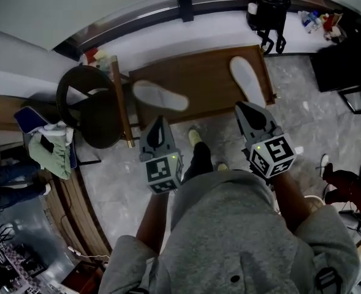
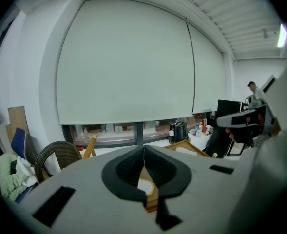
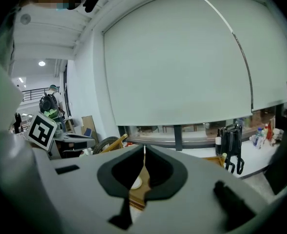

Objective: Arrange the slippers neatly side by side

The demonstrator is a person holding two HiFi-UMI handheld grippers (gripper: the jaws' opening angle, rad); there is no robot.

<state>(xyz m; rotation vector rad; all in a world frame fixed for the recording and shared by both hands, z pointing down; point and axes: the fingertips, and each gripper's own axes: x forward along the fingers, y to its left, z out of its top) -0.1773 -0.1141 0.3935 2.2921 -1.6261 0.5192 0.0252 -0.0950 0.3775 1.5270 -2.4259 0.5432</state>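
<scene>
Currently two white slippers on wooden board point(image 1: 211, 66), well apart. Left slipper point(image 1: 160, 95) lies crosswise, right slipper point(image 1: 247, 80) lengthwise near right edge, so not yet paired. Left gripper point(image 1: 157, 122) and right gripper point(image 1: 242, 108) hover short of board, each facing own slipper. Both jaws pressed together, empty, probably approach posture before opening.

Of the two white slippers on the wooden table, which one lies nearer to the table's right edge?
The slipper just ahead of the right gripper; it lies lengthwise beside that edge. The other slipper lies crosswise, further to the left.
</scene>
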